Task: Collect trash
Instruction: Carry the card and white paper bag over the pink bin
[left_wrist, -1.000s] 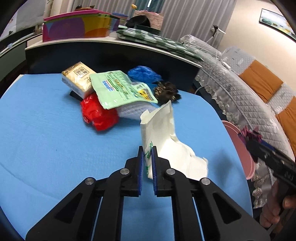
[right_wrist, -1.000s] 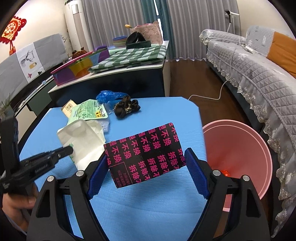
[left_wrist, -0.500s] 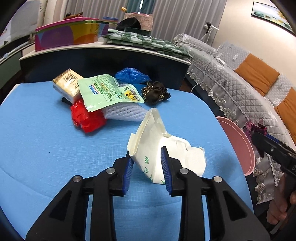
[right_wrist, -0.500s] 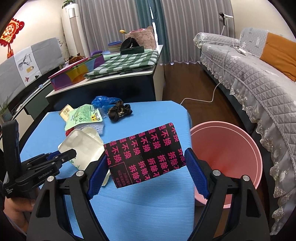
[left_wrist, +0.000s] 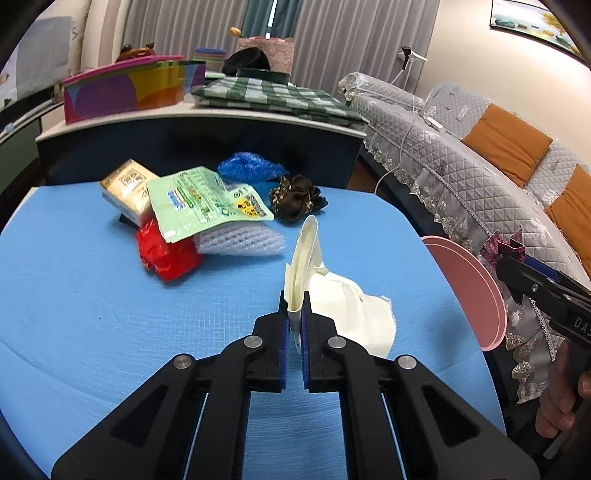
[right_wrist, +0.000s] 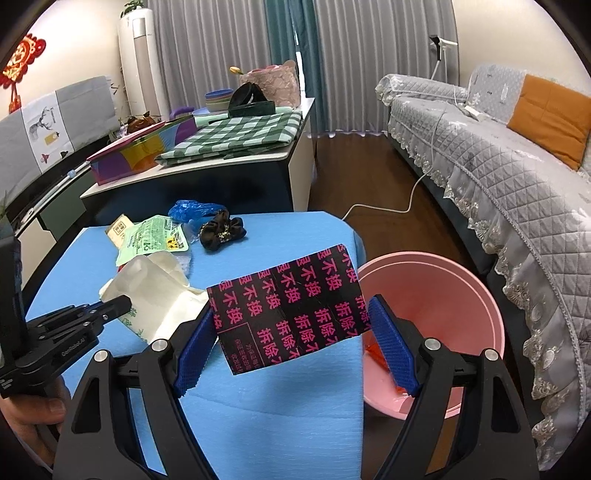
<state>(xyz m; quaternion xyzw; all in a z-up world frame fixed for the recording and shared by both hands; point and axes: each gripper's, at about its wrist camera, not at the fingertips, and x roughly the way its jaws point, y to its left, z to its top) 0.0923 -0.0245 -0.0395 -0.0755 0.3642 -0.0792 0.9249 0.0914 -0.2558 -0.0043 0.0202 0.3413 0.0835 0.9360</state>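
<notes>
My left gripper (left_wrist: 294, 306) has its jaws closing tight on the lower edge of a cream paper bag (left_wrist: 347, 306), whose pinched flap stands upright over the blue table (left_wrist: 92, 314). From the right wrist view the same bag (right_wrist: 155, 284) hangs at the left gripper (right_wrist: 123, 303). My right gripper (right_wrist: 291, 310) holds a black packet with pink characters (right_wrist: 291, 299) across its wide jaws, above the table's right edge beside the pink bin (right_wrist: 443, 295). In the left wrist view the right gripper (left_wrist: 513, 262) shows at the far right, near the bin's rim (left_wrist: 469, 284).
A trash pile lies at the table's far side: green packet (left_wrist: 199, 203), red plastic (left_wrist: 166, 251), white foam net (left_wrist: 240, 240), blue bag (left_wrist: 251, 168), black scrunchie (left_wrist: 295, 197), tan box (left_wrist: 125, 184). A dark counter (left_wrist: 184, 140) stands behind, a quilted sofa (right_wrist: 517, 192) to the right.
The left jaws opened around the cream bag half a second ago and have shut on it again, pinching it narrower. The right gripper still holds the black packet; the bin looms larger.
</notes>
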